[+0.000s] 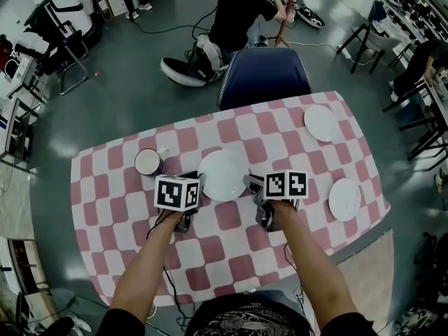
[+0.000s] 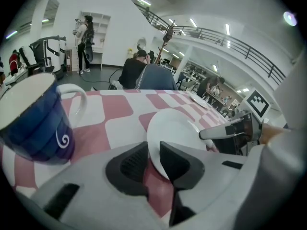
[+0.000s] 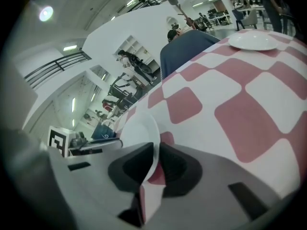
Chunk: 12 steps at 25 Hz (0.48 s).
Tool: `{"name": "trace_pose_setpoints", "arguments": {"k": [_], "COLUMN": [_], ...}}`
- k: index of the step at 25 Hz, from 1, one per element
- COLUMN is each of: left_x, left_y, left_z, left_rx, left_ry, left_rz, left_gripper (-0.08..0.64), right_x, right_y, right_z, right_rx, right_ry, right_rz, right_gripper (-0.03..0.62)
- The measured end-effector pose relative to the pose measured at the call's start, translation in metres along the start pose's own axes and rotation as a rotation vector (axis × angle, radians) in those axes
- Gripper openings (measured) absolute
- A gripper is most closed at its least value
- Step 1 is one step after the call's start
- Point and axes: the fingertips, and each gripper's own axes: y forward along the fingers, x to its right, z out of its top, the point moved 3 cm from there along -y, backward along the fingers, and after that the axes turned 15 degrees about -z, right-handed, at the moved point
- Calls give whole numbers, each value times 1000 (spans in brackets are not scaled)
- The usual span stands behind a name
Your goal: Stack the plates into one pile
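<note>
On the checked table (image 1: 231, 257), all places are taken from the mug (image 1: 148, 162). Blue chair (image 1: 266, 75): beyond the mug and to its right, pushed in. Three white plates, none stacked yet. Plate (image 1: 222, 173): just right of the mug, the one being handled. Far plate (image 1: 320, 122): well right of the mug and further back. Side plate (image 1: 344, 199): well right of the mug, a bit nearer the person. Mug is upright, apart from the plate.

Left hand-held gripper (image 1: 198, 182): just right of the mug, jaws nearly together on the plate's mug-side rim. Its own view shows the rim between the pads; looks pinched. Right hand-held gripper (image 1: 250, 185): further right of the mug, jaws closed tight on the opposite rim, thin edge clamped between the pads in its view. Both slant downward.

Step, as I read it: lift this plate two-handed and carry it to one of the others. To do it well:
- Raise both sides together so the plate stays level.
- Don't twist one wrist against the other, since both grips are on the rim only.
- Clear the table before going sideways, away from the mug.
- Lower it flat and centred on the target plate.
- Let go only once it rests.

Risk: rim grips are thin and could slip.
</note>
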Motion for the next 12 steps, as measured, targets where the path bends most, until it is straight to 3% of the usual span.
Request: {"name": "trace_pose_setpoints", "arguments": {"k": [4,12], "left_x": [18,81], "left_y": [-2,29], "left_z": [12,36], "left_rx": [31,55], "left_ry": [29,121], "left_rz": [-11,-104], "left_gripper": [61,57], "right_x": [7,54], "right_y": [-19,-75], "right_z": [7,16], "right_rx": [49,148], "right_ry": [21,79], "right_rz": [0,-53], "right_gripper": [41,43]}}
